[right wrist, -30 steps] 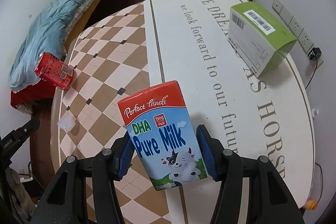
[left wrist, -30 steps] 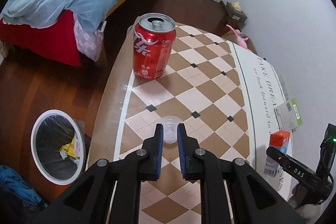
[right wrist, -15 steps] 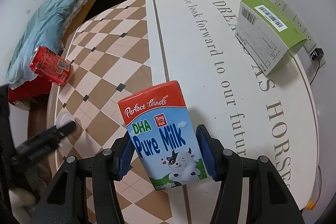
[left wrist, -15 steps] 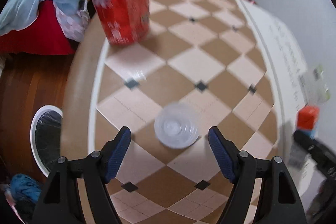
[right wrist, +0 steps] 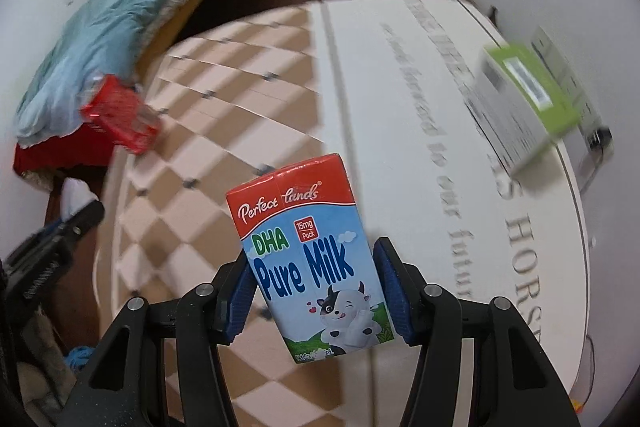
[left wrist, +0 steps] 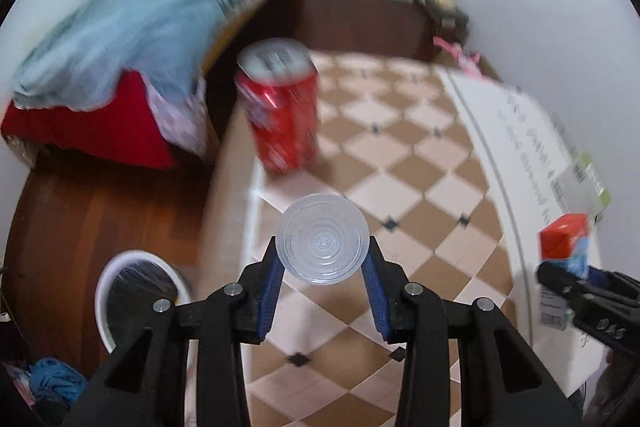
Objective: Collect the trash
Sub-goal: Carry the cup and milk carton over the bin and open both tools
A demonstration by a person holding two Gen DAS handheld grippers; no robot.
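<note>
The left gripper is clamped on a clear plastic cup, held above the checkered table. The right gripper is clamped on a milk carton. A red can stands near the table edge; a bin sits on the floor.

- The clear round plastic cup sits between the left gripper fingers, raised above the checkered tablecloth.
- The red soda can stands behind it, near the table's left edge.
- The white-rimmed waste bin sits on the floor, left of the table (below its edge).
- The milk carton sits between the right gripper fingers; the green-and-white box lies far right behind it.
</note>
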